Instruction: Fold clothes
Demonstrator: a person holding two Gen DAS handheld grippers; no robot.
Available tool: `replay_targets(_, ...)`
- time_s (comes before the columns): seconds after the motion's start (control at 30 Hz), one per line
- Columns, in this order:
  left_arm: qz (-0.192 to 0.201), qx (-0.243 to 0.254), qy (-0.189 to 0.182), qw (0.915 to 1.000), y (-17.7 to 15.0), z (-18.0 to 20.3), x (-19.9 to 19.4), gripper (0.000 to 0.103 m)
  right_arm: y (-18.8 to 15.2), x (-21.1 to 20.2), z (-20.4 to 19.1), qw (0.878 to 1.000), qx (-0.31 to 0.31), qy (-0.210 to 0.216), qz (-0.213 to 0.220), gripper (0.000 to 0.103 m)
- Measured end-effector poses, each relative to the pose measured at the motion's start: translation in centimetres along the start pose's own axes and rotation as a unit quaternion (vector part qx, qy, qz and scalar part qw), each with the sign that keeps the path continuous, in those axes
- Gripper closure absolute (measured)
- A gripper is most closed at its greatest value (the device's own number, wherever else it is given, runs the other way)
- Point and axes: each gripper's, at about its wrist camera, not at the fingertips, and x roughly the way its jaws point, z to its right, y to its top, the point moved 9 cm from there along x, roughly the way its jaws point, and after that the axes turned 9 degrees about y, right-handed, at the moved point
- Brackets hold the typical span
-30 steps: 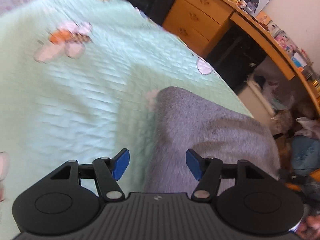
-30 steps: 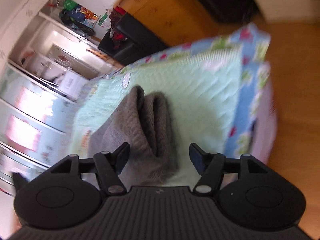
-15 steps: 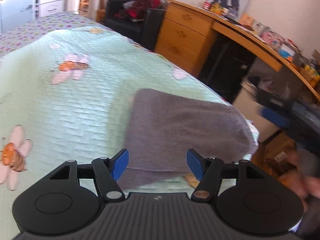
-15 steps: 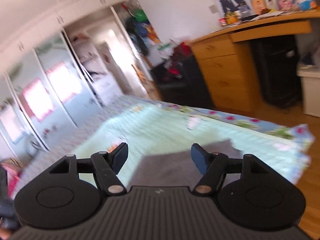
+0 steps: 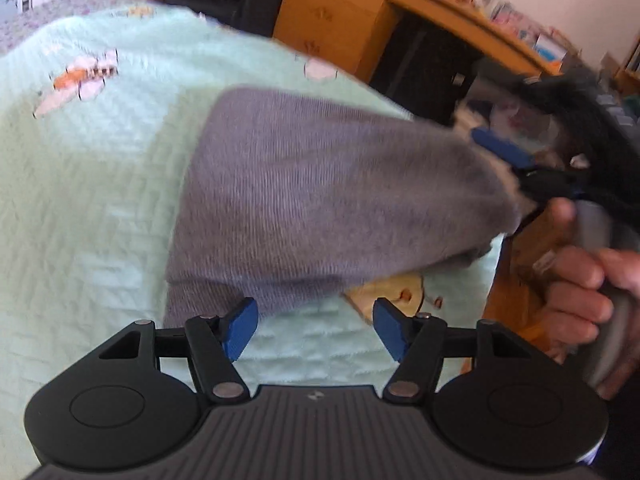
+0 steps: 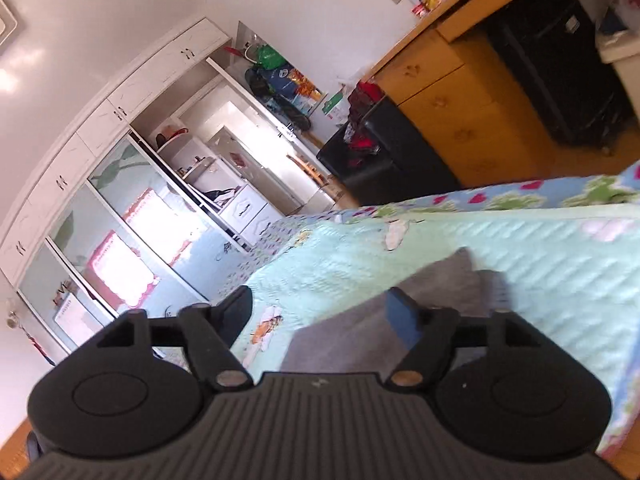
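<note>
A grey folded garment [image 5: 320, 200] lies on the mint green quilt [image 5: 100, 180] near the bed's right edge. My left gripper [image 5: 314, 320] hovers open just short of the garment's near edge, and nothing sits between its blue pads. At the garment's right end, a blue finger [image 5: 500, 152] of my right gripper shows, held by a hand [image 5: 576, 292]. In the right wrist view, the right gripper [image 6: 320, 308] points almost level over the garment [image 6: 380, 328]. Its jaws are opening, and the pads press on nothing.
A wooden desk with drawers [image 5: 332, 12] stands beyond the bed, with a black box [image 5: 420, 64] beneath it. A dark chair piled with clothes [image 6: 372, 148] and white wardrobes [image 6: 120, 200] lie further off. The quilt [image 6: 540, 260] drops to a wooden floor on the right.
The right gripper's view swung up from looking down at the garment and rolled, and its jaws widened. That gripper and its hand came into the left view at the garment's right end.
</note>
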Motion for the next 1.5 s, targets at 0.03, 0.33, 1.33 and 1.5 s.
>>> replay_targets(0.03,0.001,-0.002,0.001,1.0,0.3,-0.2,-0.2,0.037,0.1,0.6,0.9,1.0,0.005,-0.01,-0.005,0.028)
replay_targets(0.33,0.026,0.044,0.103,0.9934,3.1,-0.3,-3.0,0.036,0.4,-4.0,-6.3,0.966,-0.166,-0.198,-0.025,0.025)
replay_targets(1.33,-0.006,0.022,0.125,0.9919,2.1,1.4,-8.7,0.035,-4.1,-7.4,-14.9,0.914,-0.169,-0.34,-0.141,0.025)
replay_targets(1.5,-0.011,0.025,0.123,0.992,1.9,2.0,-8.1,0.035,-4.2,-7.1,-14.1,0.912,-0.167,-0.345,-0.147,0.025)
